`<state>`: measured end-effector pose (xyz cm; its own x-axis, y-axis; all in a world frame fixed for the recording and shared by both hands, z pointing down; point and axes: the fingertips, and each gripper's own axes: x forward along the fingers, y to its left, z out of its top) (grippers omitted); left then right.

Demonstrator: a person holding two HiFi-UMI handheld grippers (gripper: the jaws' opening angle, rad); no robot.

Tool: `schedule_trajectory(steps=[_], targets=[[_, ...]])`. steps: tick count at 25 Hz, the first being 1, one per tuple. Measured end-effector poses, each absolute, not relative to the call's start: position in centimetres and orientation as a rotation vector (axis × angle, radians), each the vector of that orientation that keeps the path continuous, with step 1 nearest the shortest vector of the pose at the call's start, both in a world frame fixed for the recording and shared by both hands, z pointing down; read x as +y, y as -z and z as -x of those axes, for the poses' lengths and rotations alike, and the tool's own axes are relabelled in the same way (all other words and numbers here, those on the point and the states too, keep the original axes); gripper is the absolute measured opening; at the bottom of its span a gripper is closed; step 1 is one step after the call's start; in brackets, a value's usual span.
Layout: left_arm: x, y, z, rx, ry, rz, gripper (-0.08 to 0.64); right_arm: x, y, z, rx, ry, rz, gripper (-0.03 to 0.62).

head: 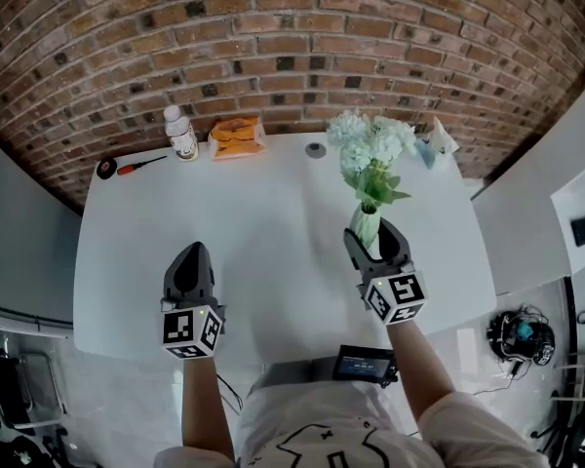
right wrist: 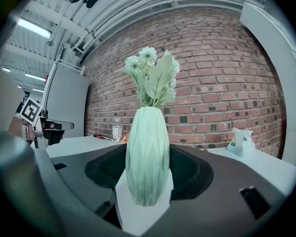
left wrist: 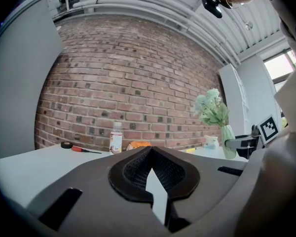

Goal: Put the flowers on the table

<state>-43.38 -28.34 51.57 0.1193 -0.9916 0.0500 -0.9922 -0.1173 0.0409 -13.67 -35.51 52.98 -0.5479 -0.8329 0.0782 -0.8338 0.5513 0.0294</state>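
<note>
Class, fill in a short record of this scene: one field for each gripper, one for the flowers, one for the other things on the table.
Right gripper: shut on green vase
Flowers: upright in vase
Left gripper: jaws together, empty, over the table
Far edge: bottle, orange packet, screwdriver, tape roll, toy figure

Both forearms reach up from the bottom of the head view, the left forearm (head: 203, 408) in the lower left and the right forearm (head: 424, 369) angled in from the lower right. Each carries a gripper that points level, away from the body. The left gripper (head: 193, 252) sits left of centre, its jaws drawn together at the tips with nothing between them, marker cube (head: 191, 330) nearest the wrist. The right gripper (head: 373, 234) sits right of centre and a little higher in the frame, its jaws spread wide and clamped on either side of a vase (right wrist: 147, 154).
</note>
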Motion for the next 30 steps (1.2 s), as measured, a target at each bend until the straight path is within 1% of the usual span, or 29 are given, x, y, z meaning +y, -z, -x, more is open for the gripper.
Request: schedule_trajectory(steps=[12,23,30], targets=[[-30.4,-52.4,42.2,-1.986,-0.029,-2.358,0.012,-36.9,-56.7,12.0,-2.633,-0.098,-1.521,0.233],[-30.9,-52.9,42.4,-1.959,-0.04,-2.372,0.012,-36.6,-58.5,11.6,-2.6,-0.129,-1.553,0.233],[-30.5,-53.3,42.4,-1.954,-0.026,-2.354,0.012,-36.5,-59.4,11.3,-2.551,-0.206,-1.545,0.233]])
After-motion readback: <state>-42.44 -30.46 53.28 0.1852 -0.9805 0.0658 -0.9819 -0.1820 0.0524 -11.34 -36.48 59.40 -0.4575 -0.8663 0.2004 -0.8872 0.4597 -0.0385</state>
